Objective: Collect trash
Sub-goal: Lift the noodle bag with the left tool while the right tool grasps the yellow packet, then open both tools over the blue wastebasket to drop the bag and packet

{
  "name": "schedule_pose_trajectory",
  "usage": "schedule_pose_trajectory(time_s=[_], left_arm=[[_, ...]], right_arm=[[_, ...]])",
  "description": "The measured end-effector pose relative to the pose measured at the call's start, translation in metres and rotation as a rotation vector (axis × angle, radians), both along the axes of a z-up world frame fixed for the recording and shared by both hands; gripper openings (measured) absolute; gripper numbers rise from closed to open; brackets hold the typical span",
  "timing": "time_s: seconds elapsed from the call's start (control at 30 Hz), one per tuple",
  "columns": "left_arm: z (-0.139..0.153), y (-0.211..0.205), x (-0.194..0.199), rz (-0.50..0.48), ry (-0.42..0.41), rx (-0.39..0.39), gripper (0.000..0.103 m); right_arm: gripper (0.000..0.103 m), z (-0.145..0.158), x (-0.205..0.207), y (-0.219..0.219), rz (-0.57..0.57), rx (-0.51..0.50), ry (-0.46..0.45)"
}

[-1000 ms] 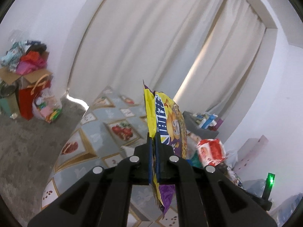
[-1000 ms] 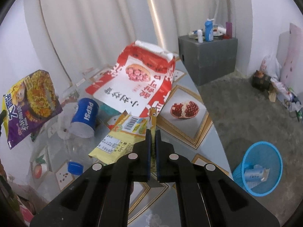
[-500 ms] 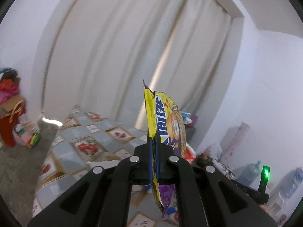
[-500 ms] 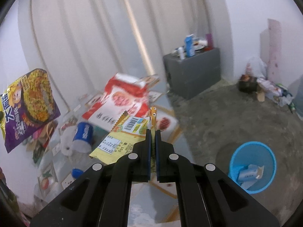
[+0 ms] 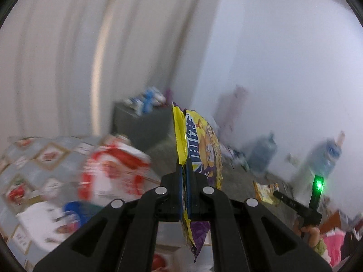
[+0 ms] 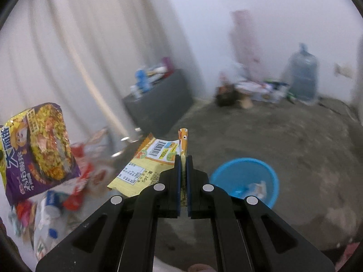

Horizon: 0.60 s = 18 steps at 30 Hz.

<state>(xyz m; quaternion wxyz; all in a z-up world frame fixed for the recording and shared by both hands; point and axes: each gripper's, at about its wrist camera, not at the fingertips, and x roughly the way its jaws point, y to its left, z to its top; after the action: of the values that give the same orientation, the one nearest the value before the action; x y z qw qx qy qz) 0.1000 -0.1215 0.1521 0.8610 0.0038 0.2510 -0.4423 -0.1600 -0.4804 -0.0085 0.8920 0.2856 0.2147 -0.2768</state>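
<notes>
Trash is held in both grippers, lifted in the air. The left gripper [image 5: 184,174] has its jaws pressed together on a purple and yellow noodle packet [image 5: 199,149], which stands edge-on between them. The right gripper [image 6: 183,165] is also clamped tight, on a yellow wrapper [image 6: 147,161] with a barcode. Beyond the right gripper, a blue basket [image 6: 245,176] stands on the grey floor [image 6: 283,140], with some litter inside. A red and white bag [image 5: 113,170] lies on the blurred patterned table [image 5: 40,158].

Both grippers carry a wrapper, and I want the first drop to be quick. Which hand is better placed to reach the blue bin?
Probably the right. In its view the right gripper, shut on the yellow barcoded wrapper, has the round blue plastic bin just beyond its fingers. The left gripper, holding the purple-and-yellow noodle packet, shows no bin.
</notes>
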Motion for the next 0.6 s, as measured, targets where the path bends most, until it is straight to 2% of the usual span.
schedule_pose_trajectory(time_s=[0.07, 0.17, 0.3, 0.4, 0.5, 0.6], left_arm=[[-0.011, -0.056, 0.004, -0.063, 0.016, 0.102, 0.002], [-0.029, -0.120, 0.007, -0.139, 0.019, 0.204, 0.003], [-0.069, -0.217, 0.001, -0.247, 0.030, 0.357, 0.003], [-0.107, -0.283, -0.003, -0.310, 0.059, 0.460, 0.003], [-0.158, -0.344, -0.008, -0.364, 0.059, 0.607, 0.003], [-0.195, -0.382, -0.011, -0.372, 0.047, 0.718, 0.003]], right_arm=[[0.003, -0.017, -0.013, -0.021, -0.064, 0.033, 0.023], [0.003, -0.043, -0.020, -0.044, -0.119, 0.087, 0.059], [0.003, -0.079, -0.017, -0.068, -0.165, 0.164, 0.115], [0.003, -0.105, -0.008, -0.083, -0.183, 0.211, 0.159], [0.003, -0.129, 0.005, -0.100, -0.187, 0.251, 0.197], [0.003, -0.151, 0.019, -0.117, -0.191, 0.285, 0.227]])
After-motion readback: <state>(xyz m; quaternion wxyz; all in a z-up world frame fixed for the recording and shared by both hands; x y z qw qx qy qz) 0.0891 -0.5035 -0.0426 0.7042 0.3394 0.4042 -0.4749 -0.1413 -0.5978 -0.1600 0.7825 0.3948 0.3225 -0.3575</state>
